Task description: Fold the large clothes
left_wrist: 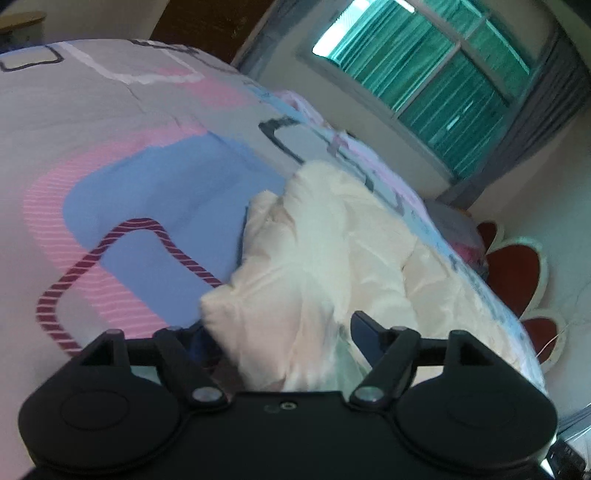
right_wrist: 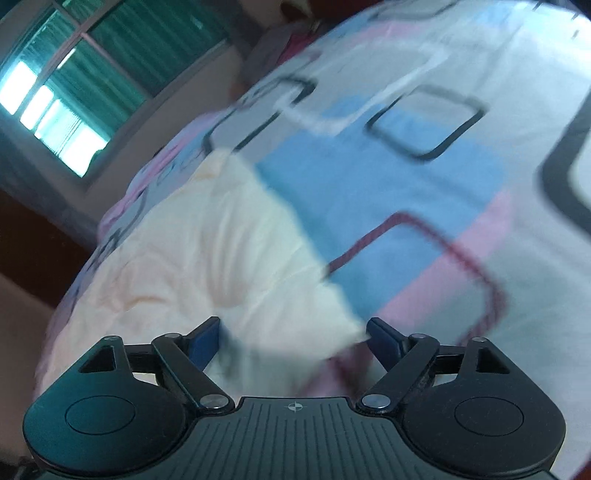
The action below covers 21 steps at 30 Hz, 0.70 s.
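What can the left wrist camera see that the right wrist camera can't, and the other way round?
Only the left view shows the red petal-shaped headboard and a round wooden-topped thing in the far corner. The right view, more blurred, adds only its own right gripper, open around a cloth edge. Both show the cream garment crumpled on the patterned bedspread and the window with green curtains. The left gripper is open too.

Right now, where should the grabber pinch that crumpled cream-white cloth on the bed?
Probably the near corner of the crumpled cream-white cloth, coming from the near edge of the patterned bedsheet. That corner lies flat and thin on the sheet between the open right gripper; the middle is bunched thick. The left gripper, also open, could take the other near edge.
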### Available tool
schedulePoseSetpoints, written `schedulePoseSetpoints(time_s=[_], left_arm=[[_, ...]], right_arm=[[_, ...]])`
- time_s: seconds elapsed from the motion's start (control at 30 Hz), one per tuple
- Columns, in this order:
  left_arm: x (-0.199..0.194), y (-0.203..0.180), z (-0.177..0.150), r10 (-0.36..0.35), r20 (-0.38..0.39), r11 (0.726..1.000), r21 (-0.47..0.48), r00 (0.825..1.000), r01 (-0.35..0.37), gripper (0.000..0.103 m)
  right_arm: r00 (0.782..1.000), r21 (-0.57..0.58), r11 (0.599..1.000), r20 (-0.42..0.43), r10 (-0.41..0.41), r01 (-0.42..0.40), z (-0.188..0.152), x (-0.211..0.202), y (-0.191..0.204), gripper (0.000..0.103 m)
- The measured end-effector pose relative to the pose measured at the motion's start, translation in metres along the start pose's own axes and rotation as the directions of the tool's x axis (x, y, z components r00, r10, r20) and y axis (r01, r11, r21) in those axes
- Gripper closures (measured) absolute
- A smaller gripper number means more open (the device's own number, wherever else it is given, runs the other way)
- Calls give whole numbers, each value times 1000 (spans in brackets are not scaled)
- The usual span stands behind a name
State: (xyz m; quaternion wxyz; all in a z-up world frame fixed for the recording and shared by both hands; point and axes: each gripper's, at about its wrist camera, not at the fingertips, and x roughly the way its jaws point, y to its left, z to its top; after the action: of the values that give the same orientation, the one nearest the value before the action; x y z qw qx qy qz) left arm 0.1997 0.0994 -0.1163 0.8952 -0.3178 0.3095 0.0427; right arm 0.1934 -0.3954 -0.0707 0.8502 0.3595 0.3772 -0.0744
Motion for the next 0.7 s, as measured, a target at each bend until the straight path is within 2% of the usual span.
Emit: schedulePoseSetpoints(time_s=[0.03, 0.07, 0.1, 0.13, 0.17, 0.23, 0.33, 0.37, 0.4, 0.47, 0.6, 0.67, 0.7], left_arm=[[-2, 3, -1, -12, 1, 1000, -14, 1000, 12, 30], [-4, 8, -3, -24, 3, 999, -34, 1000, 24, 34], [-4, 12, -4, -32, 0, 998, -52, 999, 32, 36], [-2, 16, -5, -43, -7, 997, -71, 999, 42, 37], [1, 18, -5, -55, -8, 995, -88, 998, 54, 39], [7, 20, -2, -76, -1, 991, -110, 997, 75, 44], [16, 16, 6, -80, 37, 987, -136, 996, 85, 55], [16, 16, 8, -81, 65, 984, -156, 995, 90, 61], [15, 15, 10, -92, 90, 981, -164, 992, 106, 71], [12, 4, 15, -93, 100, 989, -106, 991, 104, 78], [0, -18, 20, -114, 111, 993, 11, 987, 114, 83], [-3, -25, 23, -122, 105, 992, 50, 987, 117, 84], [-5, -29, 23, -127, 101, 990, 69, 987, 121, 85]], right_arm=[[1000, 18, 1000, 25, -8, 7, -1, -8, -5, 19], [998, 29, 1000, 66, -15, 13, -2, -19, -8, 29], [994, 16, 1000, 104, -14, 13, -2, -29, -6, 46], [991, -12, 1000, 131, -9, 11, -3, -37, 1, 76], [990, -35, 999, 141, 6, -1, -4, -41, 9, 82], [988, -121, 991, 133, 78, -62, -7, -42, 37, 85], [986, -254, 956, 32, 164, -150, -17, -21, 90, 85], [983, -296, 939, 2, 186, -177, -22, -12, 110, 87], [979, -328, 924, -25, 200, -197, -26, -4, 128, 88], [970, -382, 892, -75, 230, -241, -35, 14, 163, 90], [963, -414, 871, -168, 211, -263, -50, 59, 198, 90], [955, -439, 861, -256, 152, -255, -65, 90, 202, 94], [954, -439, 865, -271, 131, -243, -72, 102, 198, 97]])
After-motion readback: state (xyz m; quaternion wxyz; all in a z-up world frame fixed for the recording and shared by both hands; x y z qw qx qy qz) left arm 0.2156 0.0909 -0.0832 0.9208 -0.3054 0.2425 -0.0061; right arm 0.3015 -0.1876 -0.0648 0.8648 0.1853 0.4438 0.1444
